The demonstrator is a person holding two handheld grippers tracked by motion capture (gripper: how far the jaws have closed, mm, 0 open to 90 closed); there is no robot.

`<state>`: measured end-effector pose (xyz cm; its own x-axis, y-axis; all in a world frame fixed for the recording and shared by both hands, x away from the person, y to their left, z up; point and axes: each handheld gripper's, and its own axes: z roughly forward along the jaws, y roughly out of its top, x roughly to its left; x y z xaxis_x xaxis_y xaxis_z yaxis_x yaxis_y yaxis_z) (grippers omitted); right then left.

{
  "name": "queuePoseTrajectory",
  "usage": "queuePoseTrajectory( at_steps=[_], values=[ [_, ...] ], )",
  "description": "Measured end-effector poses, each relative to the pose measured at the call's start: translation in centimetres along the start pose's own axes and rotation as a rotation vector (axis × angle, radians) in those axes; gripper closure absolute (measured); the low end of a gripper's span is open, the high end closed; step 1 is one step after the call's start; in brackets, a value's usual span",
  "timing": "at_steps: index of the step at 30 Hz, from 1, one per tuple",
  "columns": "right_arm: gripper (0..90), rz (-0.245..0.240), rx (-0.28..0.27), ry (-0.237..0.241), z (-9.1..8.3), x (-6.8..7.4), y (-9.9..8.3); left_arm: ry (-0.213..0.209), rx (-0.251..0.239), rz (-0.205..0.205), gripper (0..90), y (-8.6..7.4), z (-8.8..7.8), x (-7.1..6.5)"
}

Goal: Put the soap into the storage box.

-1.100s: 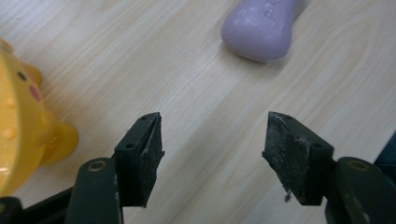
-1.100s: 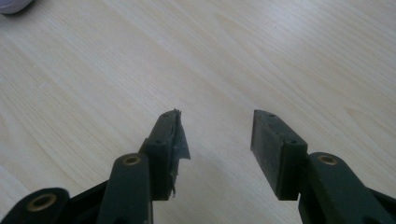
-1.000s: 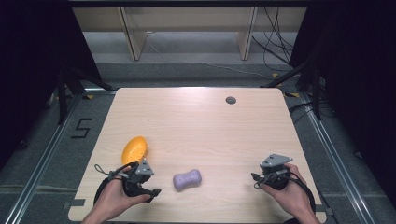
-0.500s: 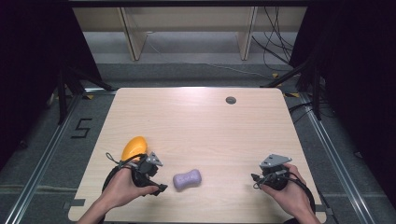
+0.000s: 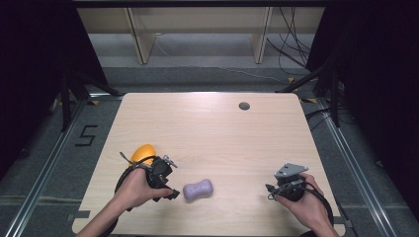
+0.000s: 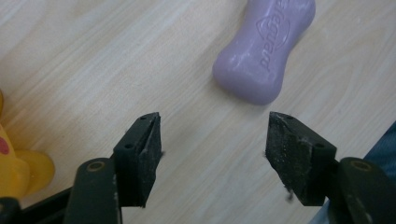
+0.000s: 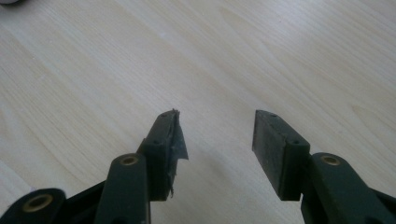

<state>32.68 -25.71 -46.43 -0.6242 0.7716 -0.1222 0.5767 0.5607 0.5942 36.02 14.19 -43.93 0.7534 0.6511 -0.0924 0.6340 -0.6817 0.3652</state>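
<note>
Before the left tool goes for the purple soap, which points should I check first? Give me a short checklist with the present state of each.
1. Left tool open: ok, its jaws stand apart; they have just been closing a little, with nothing between them.
2. Soap free to take: ok, it lies flat on the table, nothing on it.
3. Soap lined up between the jaws: not ok, it lies ahead and toward the right jaw.
4. Yellow toy clear of the path: ok, it sits behind the left tool, apart from the soap.
5. Right tool out of the way: ok, open over bare wood.
</note>
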Motion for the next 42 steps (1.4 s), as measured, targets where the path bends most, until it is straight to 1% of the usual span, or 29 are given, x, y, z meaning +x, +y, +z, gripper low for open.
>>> queuePoseTrajectory(
  at_steps=[1, 2, 3, 4, 5, 6, 7, 8, 9, 10, 11, 12, 13, 14, 16, 17, 18, 22, 23, 24, 26, 27, 30, 31, 33, 35, 37, 40, 42],
  values=[
    [51.7, 0.0, 0.0, 0.0, 0.0, 0.0, 0.0, 0.0, 0.0, 0.0, 36.2, 0.0, 0.0, 0.0],
    [51.6, 0.01, 0.001, 0.001, 0.0, 0.1, 0.0, -0.006, -0.025, -0.019, 36.2, 0.1, 0.1, -0.1],
    [51.6, -0.001, 0.0, 0.0, 0.0, 0.0, 0.0, -0.012, -0.023, -0.016, 36.1, 0.2, 0.0, -0.2],
    [51.6, 0.001, 0.0, 0.0, 0.0, 0.0, 0.0, -0.015, -0.024, -0.002, 35.9, 0.3, -0.1, -0.2],
    [51.6, 0.0, 0.0, -0.002, 0.0, 0.0, 0.0, -0.006, -0.023, 0.025, 35.7, 0.5, -0.2, -0.1],
    [51.6, 0.0, 0.0, -0.002, 0.0, 0.0, 0.0, -0.003, -0.02, 0.038, 35.6, 0.6, -0.2, -0.2],
    [51.5, 0.007, 0.001, -0.002, 0.0, 0.1, 0.0, 0.002, -0.009, 0.068, 35.6, 0.8, -0.3, -0.1],
    [51.5, 0.013, 0.003, 0.0, 0.0, 0.1, 0.0, 0.0, -0.008, 0.072, 35.6, 1.0, -0.2, -0.1],
    [51.4, 0.0, -0.001, -0.001, 0.0, 0.0, 0.0, -0.008, -0.001, 0.101, 36.3, 1.3, -0.1, -0.2],
    [51.4, 0.0, -0.001, -0.001, 0.0, 0.0, 0.0, -0.008, -0.001, 0.101, 36.5, 1.3, -0.1, -0.2],
    [51.5, 0.014, 0.004, 0.003, 0.0, 0.1, 0.0, -0.013, 0.005, 0.109, 36.5, 1.4, 0.0, -0.2],
    [51.5, -0.001, -0.003, -0.003, 0.0, 0.0, 0.0, -0.013, 0.005, 0.121, 36.5, 1.6, 0.1, -0.3],
    [51.5, 0.0, -0.003, -0.005, 0.1, 0.0, 0.0, -0.01, 0.009, 0.139, 36.6, 1.8, 0.1, -0.3],
    [51.5, 0.004, -0.001, -0.003, 0.0, 0.0, 0.0, -0.02, 0.009, 0.146, 36.8, 2.0, 0.2, -0.3],
    [51.4, 0.002, -0.003, -0.004, 0.1, 0.0, 0.0, -0.02, 0.017, 0.159, 36.9, 2.3, 0.2, -0.4],
    [51.4, 0.014, 0.003, 0.0, 0.0, 0.1, 0.0, -0.018, 0.02, 0.167, 36.9, 2.6, 0.3, -0.4],
    [51.4, -0.003, -0.004, -0.003, 0.1, 0.0, 0.0, -0.018, 0.022, 0.17, 36.9, 2.7, 0.4, -0.4],
    [51.4, -0.001, -0.004, -0.002, 0.1, 0.0, 0.0, -0.021, 0.039, 0.188, 36.6, 3.4, 0.5, -0.5],
    [51.4, 0.013, 0.003, 0.002, 0.0, 0.1, 0.0, -0.021, 0.044, 0.188, 36.0, 3.5, 0.5, -0.5],
    [51.4, 0.013, 0.003, 0.002, 0.0, 0.1, 0.0, -0.02, 0.047, 0.192, 36.0, 3.7, 0.6, -0.5],
    [51.3, 0.015, 0.004, 0.004, 0.0, 0.1, 0.0, -0.02, 0.066, 0.205, 35.2, 4.1, 0.7, -0.8],
    [51.3, 0.015, 0.004, 0.004, 0.0, 0.1, 0.0, -0.02, 0.066, 0.205, 35.0, 4.1, 0.7, -0.8],
    [51.3, 0.013, 0.004, 0.002, 0.0, 0.1, 0.0, -0.023, 0.09, 0.234, 34.9, 4.4, 1.1, -1.1],
    [51.3, 0.012, 0.004, 0.003, 0.0, 0.1, 0.0, -0.024, 0.092, 0.233, 35.0, 4.5, 1.2, -1.2],
    [51.2, 0.013, 0.004, 0.004, 0.0, 0.1, 0.0, -0.024, 0.114, 0.258, 35.2, 4.8, 1.4, -1.3],
    [51.2, 0.013, 0.004, 0.003, 0.0, 0.1, 0.0, -0.028, 0.11, 0.257, 35.5, 4.9, 1.7, -1.6],
    [51.2, 0.014, 0.004, 0.006, 0.0, 0.1, 0.0, -0.028, 0.133, 0.28, 35.7, 5.2, 1.9, -1.7],
    [51.1, 0.014, 0.005, 0.007, 0.1, 0.1, 0.0, -0.031, 0.151, 0.292, 36.0, 5.6, 2.1, -1.9],
    [51.1, 0.015, 0.005, 0.007, 0.0, 0.1, 0.0, -0.029, 0.154, 0.296, 35.7, 5.8, 2.2, -2.1]
  ],
)
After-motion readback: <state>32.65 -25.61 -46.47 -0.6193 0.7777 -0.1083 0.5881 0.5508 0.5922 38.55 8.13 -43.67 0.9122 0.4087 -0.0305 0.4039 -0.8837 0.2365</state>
